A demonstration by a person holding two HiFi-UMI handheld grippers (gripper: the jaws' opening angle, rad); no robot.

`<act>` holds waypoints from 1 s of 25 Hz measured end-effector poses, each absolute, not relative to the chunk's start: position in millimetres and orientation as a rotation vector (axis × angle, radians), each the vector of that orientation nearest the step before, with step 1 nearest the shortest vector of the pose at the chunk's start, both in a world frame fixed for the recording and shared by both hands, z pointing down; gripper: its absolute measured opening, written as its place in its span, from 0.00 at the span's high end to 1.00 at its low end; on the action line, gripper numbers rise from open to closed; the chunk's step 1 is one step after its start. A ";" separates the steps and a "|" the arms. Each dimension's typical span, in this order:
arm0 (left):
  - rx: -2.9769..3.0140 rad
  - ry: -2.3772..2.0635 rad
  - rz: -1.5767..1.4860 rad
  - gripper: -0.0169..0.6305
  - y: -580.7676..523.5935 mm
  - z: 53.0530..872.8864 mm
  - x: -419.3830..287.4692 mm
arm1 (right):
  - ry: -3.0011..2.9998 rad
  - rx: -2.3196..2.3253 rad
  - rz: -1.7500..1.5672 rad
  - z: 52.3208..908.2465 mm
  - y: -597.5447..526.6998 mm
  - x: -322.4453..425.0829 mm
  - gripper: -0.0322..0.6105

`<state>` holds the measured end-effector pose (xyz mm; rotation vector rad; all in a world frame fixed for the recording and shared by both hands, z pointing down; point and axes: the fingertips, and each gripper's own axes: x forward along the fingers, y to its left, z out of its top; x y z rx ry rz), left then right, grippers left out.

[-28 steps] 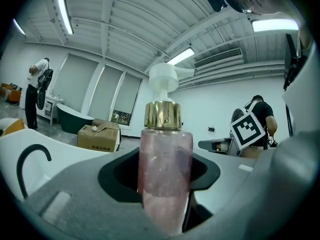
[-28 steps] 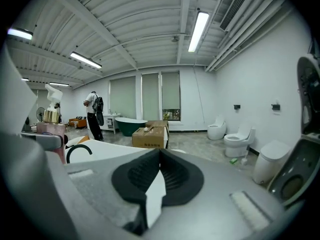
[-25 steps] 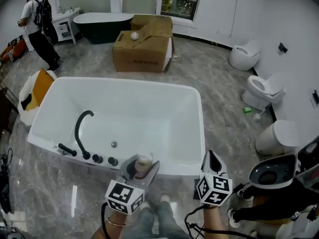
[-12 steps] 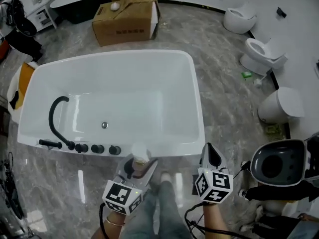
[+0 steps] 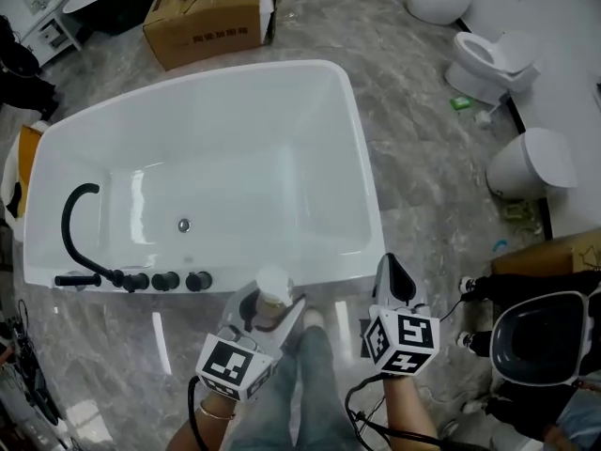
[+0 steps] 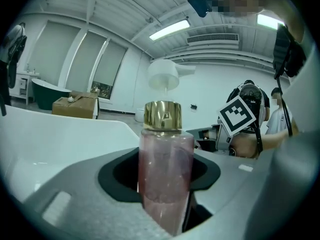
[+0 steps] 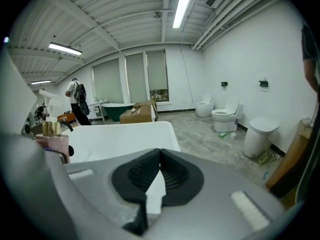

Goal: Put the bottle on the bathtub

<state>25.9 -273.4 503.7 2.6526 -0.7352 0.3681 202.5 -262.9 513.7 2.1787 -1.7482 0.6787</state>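
**A:** Head view first. Where's the bottle?

**B:** The bottle (image 5: 272, 287) stands upright in the left claw (image 5: 270, 314), one jaw on each side of it. It is right at the near rim of the white bathtub (image 5: 368, 172), just right of the black knobs (image 5: 165, 280). From up here I can't tell whether its base touches the rim.

**A:** And the other claw?

**B:** The right claw (image 5: 392, 272) hangs beside it, off the tub's near right corner, over the marbled floor (image 5: 423, 186). A black faucet (image 5: 73, 216) arches at the tub's left end. A cardboard box (image 5: 208, 12) and two toilets (image 5: 486, 59) sit beyond.

**A:** Left gripper view?

**B:** The pinkish, see-through bottle (image 6: 165, 169) with its gold cap (image 6: 162, 115) fills the middle, upright. The dark pads are clamped against its sides, so the left claw is grasping the bottle. The bathtub (image 6: 60, 134) runs behind on the left, and the right claw's marker cube (image 6: 239, 116) shows at right.

**A:** Right gripper view?

**B:** The right claw (image 7: 159, 156) is clenched, its pads meeting at the tips with nothing between them. The bathtub (image 7: 125, 134) lies ahead and the bottle (image 7: 54, 143) shows at the far left. A person (image 7: 76, 100) stands at the back of the room.
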 end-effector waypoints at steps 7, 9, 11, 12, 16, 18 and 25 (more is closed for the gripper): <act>2.687 -0.645 0.381 0.63 -278.9 534.7 64.9 | -1.714 2.205 0.695 536.6 -260.0 225.3 0.95; 2.698 -0.630 0.386 0.63 -279.3 544.1 74.4 | -1.702 2.212 0.701 544.4 -259.3 232.8 0.95; 2.706 -0.618 0.381 0.63 -280.6 552.4 83.1 | -1.693 2.218 0.705 552.1 -259.0 238.8 0.95; 2.708 -0.614 0.376 0.63 -281.9 555.4 87.7 | -1.690 2.221 0.708 555.8 -258.7 241.3 0.95; 2.715 -0.617 0.370 0.63 -288.1 568.4 104.6 | -1.681 2.232 0.725 572.2 -254.8 250.0 0.95; 2.723 -0.623 0.363 0.63 -291.1 574.2 114.1 | -1.678 2.232 0.736 581.3 -251.6 255.1 0.95; 2.757 -0.601 0.354 0.63 -297.2 594.7 139.2 | -1.658 2.214 0.786 615.7 -239.4 262.2 0.95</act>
